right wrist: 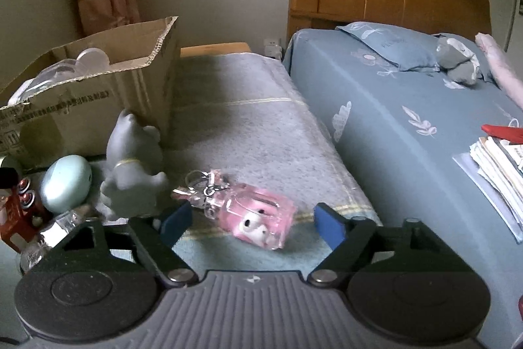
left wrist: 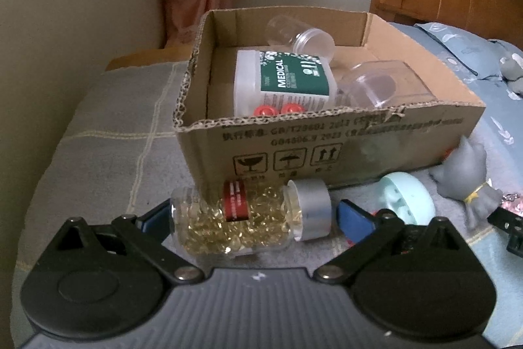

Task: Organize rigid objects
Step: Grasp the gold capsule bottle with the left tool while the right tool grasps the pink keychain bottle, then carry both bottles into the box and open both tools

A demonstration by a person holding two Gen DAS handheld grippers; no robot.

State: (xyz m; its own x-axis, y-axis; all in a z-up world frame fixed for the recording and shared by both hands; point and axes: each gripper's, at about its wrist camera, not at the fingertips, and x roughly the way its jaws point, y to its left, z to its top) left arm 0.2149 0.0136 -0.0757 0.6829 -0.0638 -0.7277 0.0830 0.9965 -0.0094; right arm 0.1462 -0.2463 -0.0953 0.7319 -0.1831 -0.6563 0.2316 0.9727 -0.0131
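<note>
Lying between the spread left gripper [left wrist: 253, 216] blades, a capsule bottle [left wrist: 248, 218]; right gripper [right wrist: 251, 223] spread around a pink keychain [right wrist: 258, 219].

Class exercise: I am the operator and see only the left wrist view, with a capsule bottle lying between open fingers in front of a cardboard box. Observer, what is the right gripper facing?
Observer: The right gripper is open around a pink keychain charm lying on the grey blanket.
Operator: Is it gripped yet?
Observer: No, neither blue pad touches it.
Operator: What lies beyond my right edge?
Observer: A stack of papers on the blue bedsheet.
</note>
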